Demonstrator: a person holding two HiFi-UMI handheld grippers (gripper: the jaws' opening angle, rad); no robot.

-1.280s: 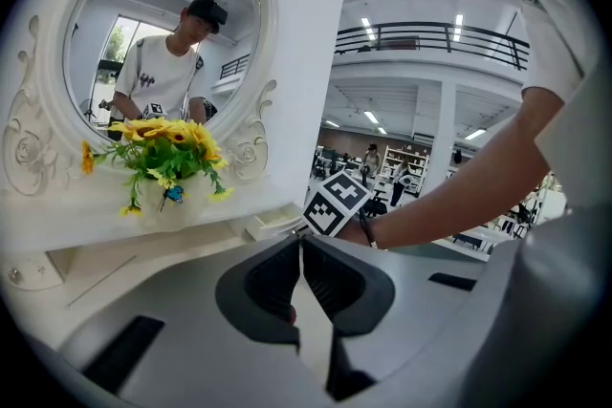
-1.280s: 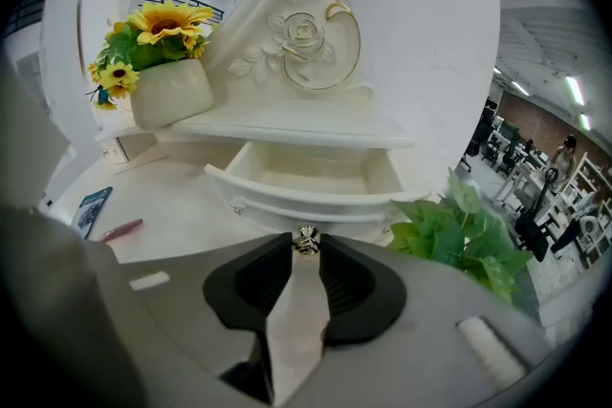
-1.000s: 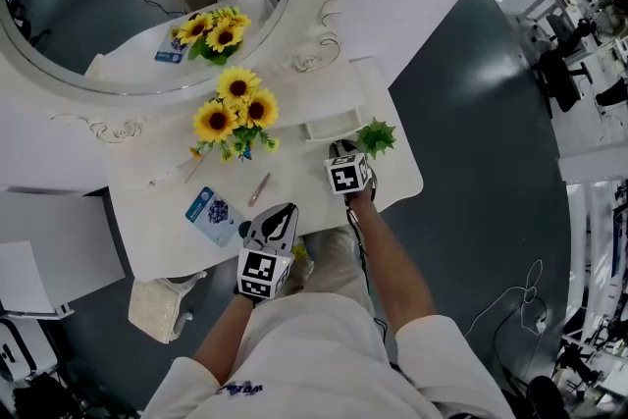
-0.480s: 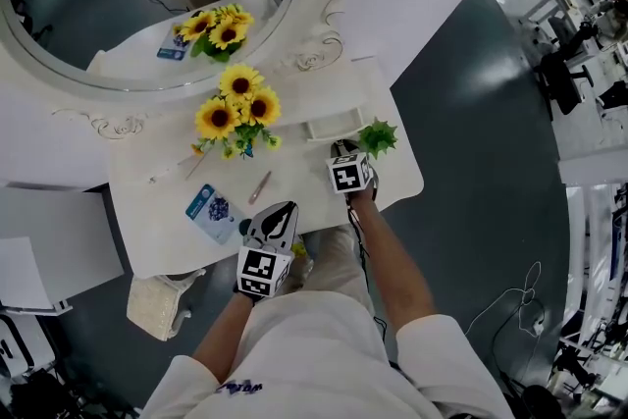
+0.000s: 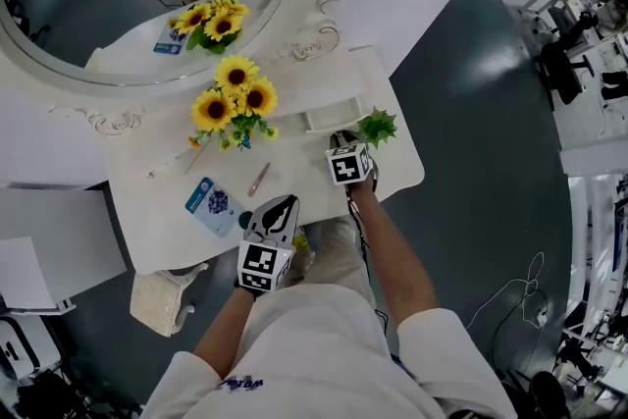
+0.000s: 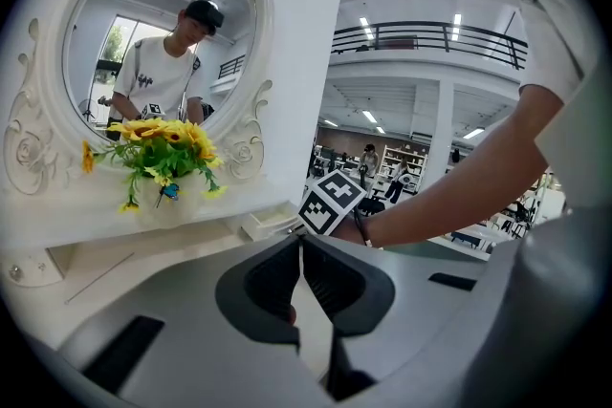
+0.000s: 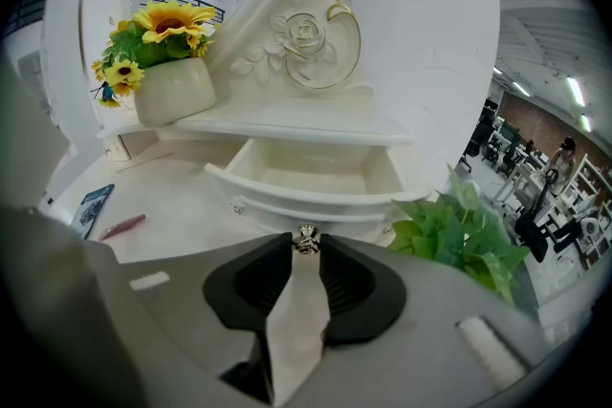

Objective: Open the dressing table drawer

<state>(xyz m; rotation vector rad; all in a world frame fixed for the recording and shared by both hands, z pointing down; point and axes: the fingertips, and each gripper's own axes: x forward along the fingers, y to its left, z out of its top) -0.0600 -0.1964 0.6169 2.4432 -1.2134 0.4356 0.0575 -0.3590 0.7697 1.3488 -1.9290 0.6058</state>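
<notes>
The small white drawer (image 7: 316,175) of the dressing table (image 5: 147,211) stands pulled out, its empty inside showing under the shelf; in the head view the drawer (image 5: 332,123) juts toward me. My right gripper (image 7: 306,244) is shut on the drawer's small metal knob (image 7: 306,240), pinched between the jaw tips. In the head view the right gripper (image 5: 340,144) sits at the drawer front. My left gripper (image 5: 277,209) hovers at the table's near edge, shut and empty; in its own view the left gripper (image 6: 300,240) has its jaws together.
A white vase of sunflowers (image 5: 234,103) stands under the oval mirror (image 5: 147,5). A small green plant (image 5: 377,127) sits right of the drawer. A blue card (image 5: 210,201) and a pink pen (image 5: 259,179) lie on the tabletop. A cushioned stool (image 5: 162,297) is below the table.
Nothing among the things has moved; both grippers hold still. Only the head camera's view has shifted a little.
</notes>
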